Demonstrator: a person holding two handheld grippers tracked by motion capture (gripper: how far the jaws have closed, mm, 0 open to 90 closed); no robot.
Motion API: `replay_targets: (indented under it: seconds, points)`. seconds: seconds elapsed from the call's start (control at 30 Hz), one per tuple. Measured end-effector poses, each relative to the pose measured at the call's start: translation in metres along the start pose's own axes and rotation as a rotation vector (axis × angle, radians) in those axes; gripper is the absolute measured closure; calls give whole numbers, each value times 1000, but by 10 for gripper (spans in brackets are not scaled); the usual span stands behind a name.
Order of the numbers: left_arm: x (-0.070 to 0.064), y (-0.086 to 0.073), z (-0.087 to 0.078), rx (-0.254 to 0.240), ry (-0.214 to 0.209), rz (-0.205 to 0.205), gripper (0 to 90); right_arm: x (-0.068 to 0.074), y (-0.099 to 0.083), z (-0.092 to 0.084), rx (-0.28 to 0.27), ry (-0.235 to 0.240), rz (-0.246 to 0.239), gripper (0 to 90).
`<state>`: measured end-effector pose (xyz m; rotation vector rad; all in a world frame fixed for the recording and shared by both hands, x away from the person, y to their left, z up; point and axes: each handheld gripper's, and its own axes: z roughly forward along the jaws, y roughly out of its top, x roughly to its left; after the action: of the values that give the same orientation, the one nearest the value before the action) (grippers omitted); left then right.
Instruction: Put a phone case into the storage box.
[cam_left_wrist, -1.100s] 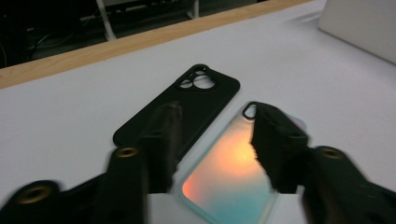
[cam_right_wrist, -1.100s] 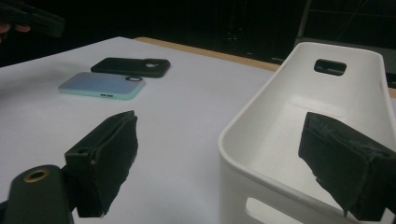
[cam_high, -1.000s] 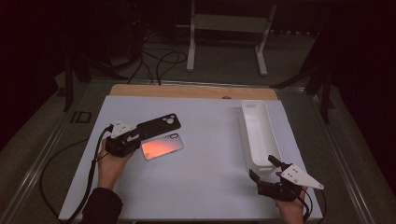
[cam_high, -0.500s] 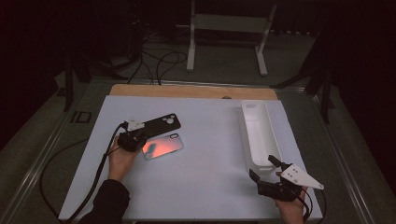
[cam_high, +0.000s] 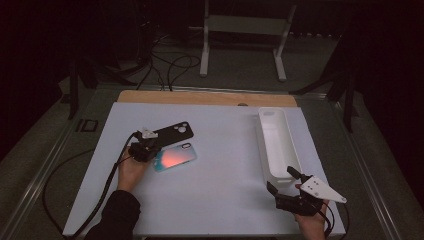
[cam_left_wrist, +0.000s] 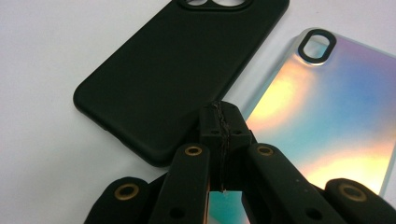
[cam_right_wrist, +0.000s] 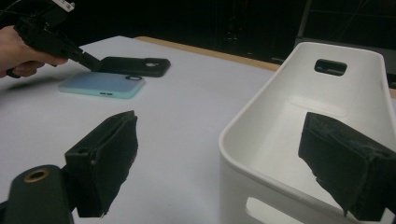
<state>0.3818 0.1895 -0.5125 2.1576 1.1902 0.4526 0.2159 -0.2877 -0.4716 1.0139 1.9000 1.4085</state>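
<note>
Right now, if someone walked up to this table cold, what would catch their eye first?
Probably the iridescent phone case, glowing orange and blue on the pale table at the left, lying just beside a matte black phone case. The left gripper sits shut, its tips at the gap between the two cases. At the right, a long white bin stands empty, with the right gripper open at its near end.

Nothing here can be read: no words, brand marks, numbers or signs show anywhere. The black phone case (cam_left_wrist: 182, 70) at about eleven o'clock from the left hand is plain matte, and the iridescent phone case (cam_left_wrist: 327, 121) beside it carries only shifting colour. The white bin (cam_right_wrist: 299, 140) at two o'clock on the table (cam_high: 225, 190) bears no label either.
</note>
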Motion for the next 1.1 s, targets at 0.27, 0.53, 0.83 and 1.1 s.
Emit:
replay_targets:
  seconds: [0.27,0.53,0.83,1.1]
  points:
    - [-7,-2,4,3,-53,15,898,1,0,0,2,3,-1,116]
    - [-24,-5,4,19,-94,75,898,0,0,0,2,-1,-2,116]
    - [-31,-6,3,18,-107,78,894,1,0,0,2,0,-1,116]
    - [-27,-4,-15,-68,-60,25,793,-1,0,-1,-3,-4,1,116]
